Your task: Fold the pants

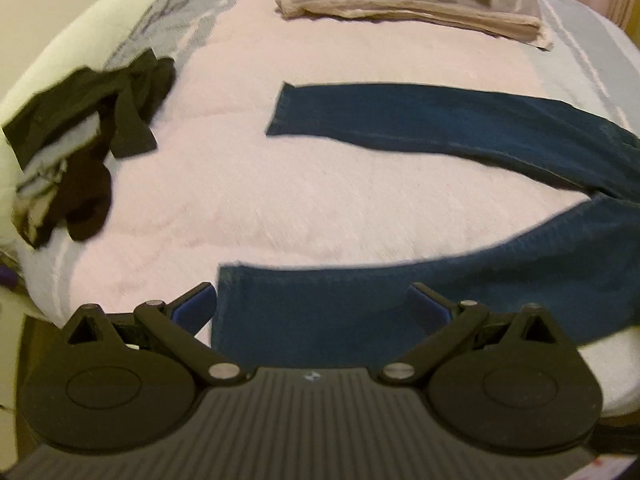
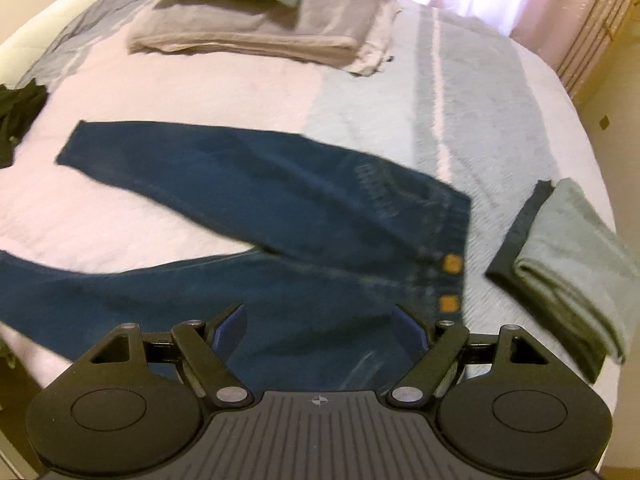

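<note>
Bed (image 2: 248, 92) – one jeans (image 2: 280, 208), two grippers spread

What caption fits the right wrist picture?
Open right gripper over blue jeans spread on a bed.

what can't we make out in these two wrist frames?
- Jeans: left wrist view cuts the waist off at its right edge; right wrist view cuts the near leg's hem at its left edge.
- Left gripper, right gripper: both open over denim; contact with the cloth unclear, bodies hide it.
- Dark clothes pile: motion-blurred, items indistinguishable.
- Folded grey garment: type unclear.
</note>
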{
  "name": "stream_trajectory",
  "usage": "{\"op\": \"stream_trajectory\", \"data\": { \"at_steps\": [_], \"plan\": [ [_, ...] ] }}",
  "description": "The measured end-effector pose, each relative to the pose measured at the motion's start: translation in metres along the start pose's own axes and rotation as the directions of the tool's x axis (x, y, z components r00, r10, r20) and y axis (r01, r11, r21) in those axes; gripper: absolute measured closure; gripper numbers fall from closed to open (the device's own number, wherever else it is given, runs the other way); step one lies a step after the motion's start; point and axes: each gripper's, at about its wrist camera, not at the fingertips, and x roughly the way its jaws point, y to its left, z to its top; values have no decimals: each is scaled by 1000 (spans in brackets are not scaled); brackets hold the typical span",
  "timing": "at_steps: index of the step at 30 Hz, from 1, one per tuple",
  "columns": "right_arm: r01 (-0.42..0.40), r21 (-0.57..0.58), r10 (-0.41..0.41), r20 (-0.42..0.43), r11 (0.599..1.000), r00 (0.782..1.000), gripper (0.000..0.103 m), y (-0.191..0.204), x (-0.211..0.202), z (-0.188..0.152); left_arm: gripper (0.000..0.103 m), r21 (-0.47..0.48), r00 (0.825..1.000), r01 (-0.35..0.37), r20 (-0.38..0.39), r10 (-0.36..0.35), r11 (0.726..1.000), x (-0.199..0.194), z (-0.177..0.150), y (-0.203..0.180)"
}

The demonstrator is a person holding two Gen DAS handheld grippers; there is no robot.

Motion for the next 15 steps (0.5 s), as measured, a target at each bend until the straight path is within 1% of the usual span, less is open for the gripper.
{"op": "stream_trajectory", "data": {
  "at_steps": [2, 4, 7, 10, 12, 15],
  "plan": [
    [-5, -16, 4, -9, 1000, 1000, 27, -22, 15, 14, 3, 2, 1000, -15, 0, 15, 1000, 4, 17, -2],
    [-15, -41, 14, -8, 999, 1000, 27, -39, 30, 28, 3, -4, 1000, -13, -6, 13, 1000, 11, 36, -6],
    [-44, -105, 44, -1, 994, 999, 27, -56, 54, 48, 4, 26, 1000, -12, -7, 12, 1000, 25, 66, -19],
    [-68, -192, 70, 3, 979, 998, 27, -70, 77, 67, 4, 69, 1000, 23, 11, -23, 997, 40, 97, -32],
    [-85, -236, 89, 6, 968, 996, 27, -80, 92, 78, 5, 117, 999, 46, 17, -48, 992, 51, 119, -42],
    [-102, -277, 109, 8, 955, 994, 27, -97, 117, 95, 8, 215, 996, 76, 27, -84, 974, 76, 153, -55]
  ]
}}
